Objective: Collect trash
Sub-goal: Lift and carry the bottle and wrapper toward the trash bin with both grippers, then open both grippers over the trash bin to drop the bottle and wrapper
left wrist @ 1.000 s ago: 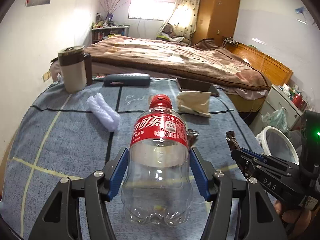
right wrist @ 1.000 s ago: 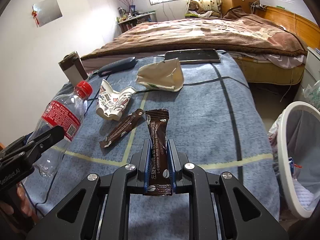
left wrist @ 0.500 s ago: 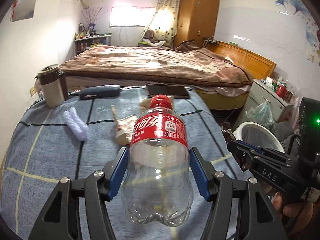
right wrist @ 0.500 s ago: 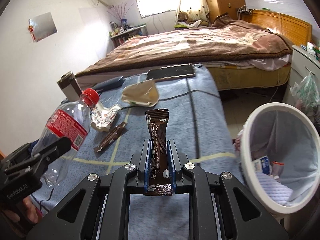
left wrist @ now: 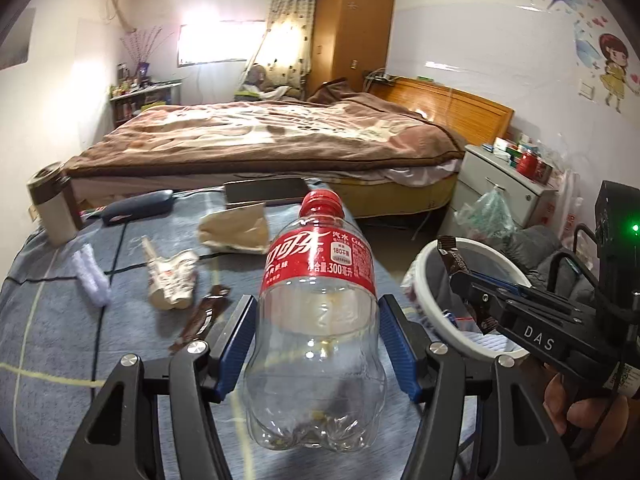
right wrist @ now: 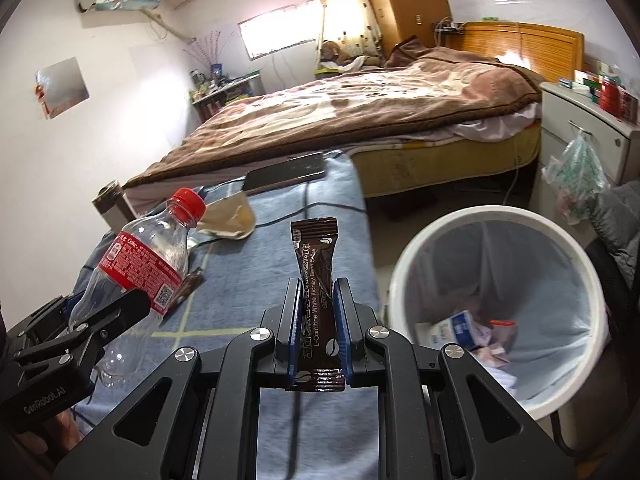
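My left gripper point(left wrist: 316, 312) is shut on an empty clear cola bottle point(left wrist: 318, 300) with a red cap and red label, held upright above the blue cloth table point(left wrist: 48, 320). In the right wrist view the same bottle point(right wrist: 144, 264) shows at the left. My right gripper point(right wrist: 316, 284) is shut on a brown coffee stick sachet point(right wrist: 316, 276), standing upright over the table's right edge, beside the white trash bin point(right wrist: 500, 216). The bin point(left wrist: 430, 304) is lined with a bag and holds some litter. A crumpled paper cup point(left wrist: 172, 276), a second brown sachet point(left wrist: 200, 318) and a beige wrapper point(left wrist: 236, 228) lie on the table.
A white tissue roll point(left wrist: 90, 274), a mug point(left wrist: 50, 204), a dark case point(left wrist: 136, 206) and a tablet point(left wrist: 264, 190) also sit on the table. A bed point(left wrist: 280, 136) lies beyond, with a nightstand point(left wrist: 496, 184) and a hanging plastic bag point(left wrist: 484, 216) to the right.
Both grippers have swung right with their loads, off the table's middle toward the bin. The bin now fills much more of the right wrist view.
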